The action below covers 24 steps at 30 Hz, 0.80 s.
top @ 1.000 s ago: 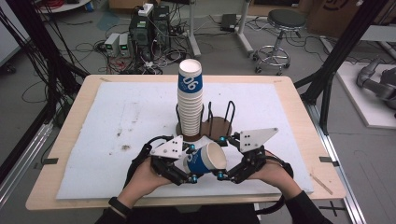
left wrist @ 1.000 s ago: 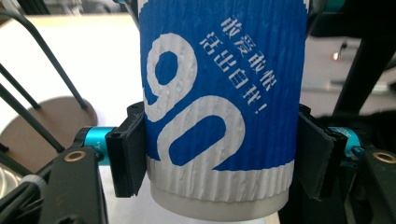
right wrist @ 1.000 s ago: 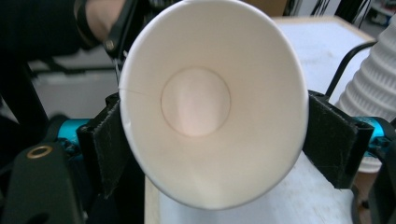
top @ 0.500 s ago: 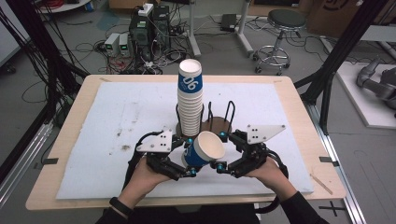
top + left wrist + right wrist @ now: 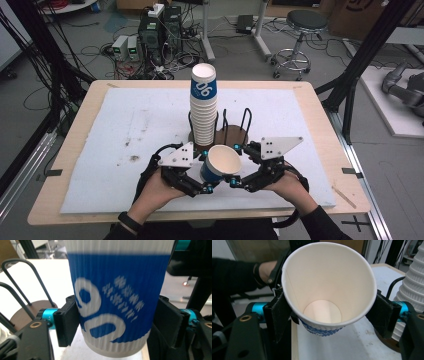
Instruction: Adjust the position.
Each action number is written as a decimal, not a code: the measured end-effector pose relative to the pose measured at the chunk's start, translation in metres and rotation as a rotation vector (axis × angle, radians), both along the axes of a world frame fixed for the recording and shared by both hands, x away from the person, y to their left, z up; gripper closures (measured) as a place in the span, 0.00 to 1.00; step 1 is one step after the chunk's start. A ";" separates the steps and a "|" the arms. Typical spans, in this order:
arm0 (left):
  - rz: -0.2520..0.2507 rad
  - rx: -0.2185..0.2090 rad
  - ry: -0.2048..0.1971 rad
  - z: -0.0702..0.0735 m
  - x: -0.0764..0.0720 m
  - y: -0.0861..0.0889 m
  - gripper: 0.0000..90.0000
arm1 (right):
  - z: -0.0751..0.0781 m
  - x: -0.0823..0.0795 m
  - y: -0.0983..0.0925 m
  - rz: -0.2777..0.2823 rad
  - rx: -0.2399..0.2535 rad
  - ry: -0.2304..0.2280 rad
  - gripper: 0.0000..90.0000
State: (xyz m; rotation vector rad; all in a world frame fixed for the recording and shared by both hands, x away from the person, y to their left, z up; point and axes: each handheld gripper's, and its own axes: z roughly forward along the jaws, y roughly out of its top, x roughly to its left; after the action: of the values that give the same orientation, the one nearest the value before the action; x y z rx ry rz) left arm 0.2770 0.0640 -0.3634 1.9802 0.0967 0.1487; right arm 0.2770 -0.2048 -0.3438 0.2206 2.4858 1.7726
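Paper cup (image 5: 221, 166), blue with white print and a white inside: being held tilted above the front of the counter (image 5: 80, 150), mouth turned up and toward the right gripper, just in front of the rack.

Left gripper (image 5: 206, 189): jaws have just been opening. In the left gripper view its two black pads (image 5: 67, 323) are sitting on either side of the cup's (image 5: 117, 297) lower body, the left one touching the ribbed wall, the right one (image 5: 170, 322) close against it; whether they are still pressing cannot be told for sure, but the cup is lying between them.

Right gripper (image 5: 235, 181): jaws have just been closing. In the right gripper view the pads (image 5: 280, 315) are meeting the cup (image 5: 324, 290) just under its rim on both sides, gripping it, with the open mouth facing the camera.

Stack of paper cups (image 5: 203, 107): standing upright in the wire rack (image 5: 235, 131) on a round brown base, near the counter's middle, just behind the held cup.

White mat (image 5: 125, 125): covering most of the counter, with a few dark marks on its left half.
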 end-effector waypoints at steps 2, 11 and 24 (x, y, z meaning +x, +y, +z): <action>0.000 0.015 -0.004 -0.001 -0.001 -0.002 0.29 | 0.001 -0.001 0.001 0.001 -0.025 -0.018 0.28; -0.018 -0.057 0.030 -0.007 0.000 -0.004 0.32 | 0.001 -0.004 0.003 -0.002 -0.004 -0.022 0.26; -0.042 -0.091 0.041 -0.004 -0.003 -0.007 0.32 | -0.003 -0.005 0.011 0.018 0.123 0.066 0.22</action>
State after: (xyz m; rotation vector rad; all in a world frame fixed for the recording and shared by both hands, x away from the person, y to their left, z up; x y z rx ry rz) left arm 0.2739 0.0568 -0.3675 1.8939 0.0861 0.0753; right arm 0.2723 -0.1941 -0.3463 0.2701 2.4313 1.9596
